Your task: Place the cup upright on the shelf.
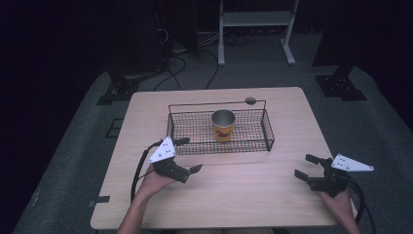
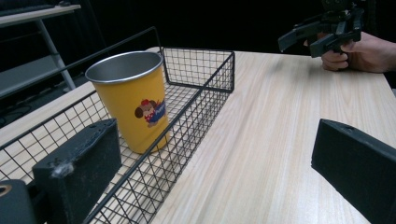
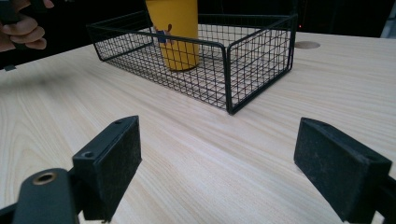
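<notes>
A yellow metal cup [image 1: 223, 126] with a cartoon dog print stands upright in a black wire basket [image 1: 268, 130] at the middle of the wooden table [image 1: 243, 195]. My left gripper [image 1: 191, 155] is open and empty, just outside the basket's front left corner. In the left gripper view the cup [image 2: 133, 100] stands behind the basket wall [image 2: 201, 100], ahead of my wide-apart jaws. My right gripper [image 1: 303, 165] is open and empty over the table's right front, apart from the basket. Its own view has the cup [image 3: 177, 32] inside the basket [image 3: 252, 70] farther off.
A round hole [image 1: 250, 101] marks the tabletop behind the basket. A white frame [image 1: 255, 19], black stand bases [image 1: 341, 85] and cables [image 1: 175, 63] lie on the floor beyond the table. The other hand [image 2: 364, 51] and its gripper [image 2: 322, 32] appear in the left gripper view.
</notes>
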Demonstrator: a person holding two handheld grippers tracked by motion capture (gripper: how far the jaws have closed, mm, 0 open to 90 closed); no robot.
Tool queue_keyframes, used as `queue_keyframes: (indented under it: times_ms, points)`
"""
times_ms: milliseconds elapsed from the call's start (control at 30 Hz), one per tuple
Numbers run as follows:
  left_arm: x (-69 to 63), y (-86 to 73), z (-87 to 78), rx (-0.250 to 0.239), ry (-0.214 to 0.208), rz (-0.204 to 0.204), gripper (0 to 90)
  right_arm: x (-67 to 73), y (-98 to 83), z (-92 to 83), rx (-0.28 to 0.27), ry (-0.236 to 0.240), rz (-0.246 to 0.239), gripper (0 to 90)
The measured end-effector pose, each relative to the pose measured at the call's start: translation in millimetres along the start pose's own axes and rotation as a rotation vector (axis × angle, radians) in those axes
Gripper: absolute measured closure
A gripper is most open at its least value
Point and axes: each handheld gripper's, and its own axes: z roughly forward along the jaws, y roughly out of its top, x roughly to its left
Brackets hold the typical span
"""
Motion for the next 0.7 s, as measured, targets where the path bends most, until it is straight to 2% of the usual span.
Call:
queue_keyframes:
  times_ms: [167,433,700]
  points:
    - [-2.6,-2.5,-1.5,0.011,0.000,0.003,0.9,0.0,0.0,0.0,0.000,0.000,0.000,13.8]
    - [-6.8,-2.9,-4.6,-0.002,0.001,0.008,0.9,0.1,0.0,0.0,0.001,0.001,0.000,13.9]
    - [-11.6,-10.9,-9.2,0.002,0.001,-0.009,0.9,-0.1,0.0,0.1,0.001,0.001,0.000,13.9]
